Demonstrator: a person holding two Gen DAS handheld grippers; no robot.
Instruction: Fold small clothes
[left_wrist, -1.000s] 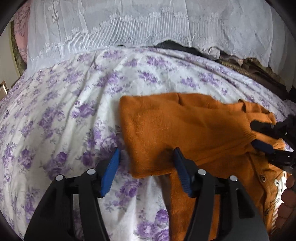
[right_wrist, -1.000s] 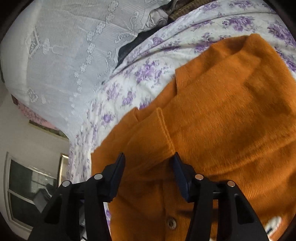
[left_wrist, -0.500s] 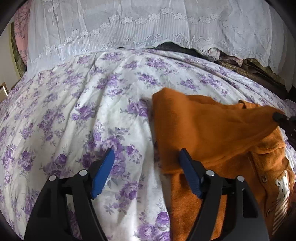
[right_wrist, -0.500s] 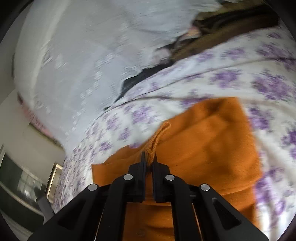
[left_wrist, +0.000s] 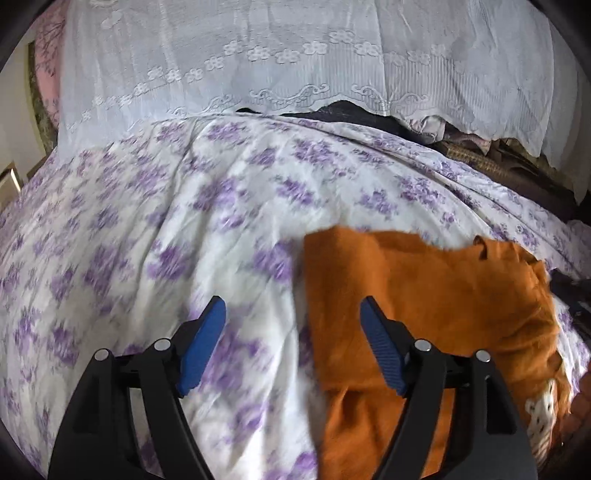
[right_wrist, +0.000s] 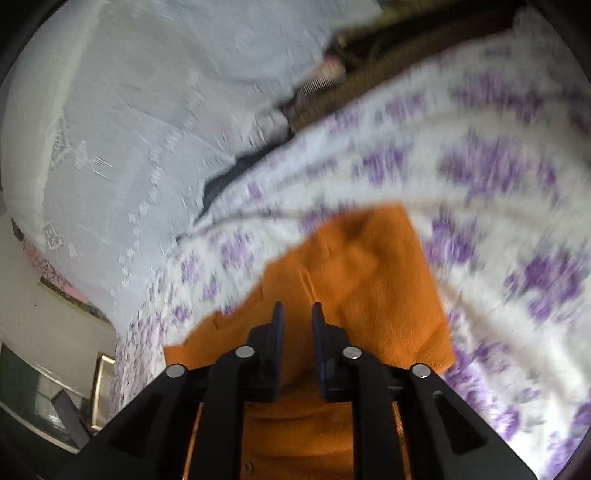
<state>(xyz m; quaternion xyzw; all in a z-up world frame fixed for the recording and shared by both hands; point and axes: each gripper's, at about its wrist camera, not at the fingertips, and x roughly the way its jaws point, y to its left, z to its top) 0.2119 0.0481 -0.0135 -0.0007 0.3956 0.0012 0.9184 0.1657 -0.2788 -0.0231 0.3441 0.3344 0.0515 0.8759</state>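
Left tool (left_wrist: 291, 347) wide open, nothing held. Right tool (right_wrist: 297, 325) opening, apparently nothing pinched (blurry). Orange sweater (left_wrist: 424, 295) fold on bed (left_wrist: 184, 221) easily undone if knit gets snagged.

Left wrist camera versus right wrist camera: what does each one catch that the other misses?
Only the left wrist view shows the left gripper, its blue-padded jaws wide apart with nothing between them, and a white patterned patch at the garment's lower right edge.

Only the right wrist view shows the right gripper, jaws narrow but opening, nothing clamped between them, and a framed window at lower left.

Both show the orange knitted garment on the purple-flowered bedsheet, with the white lace cloth behind.
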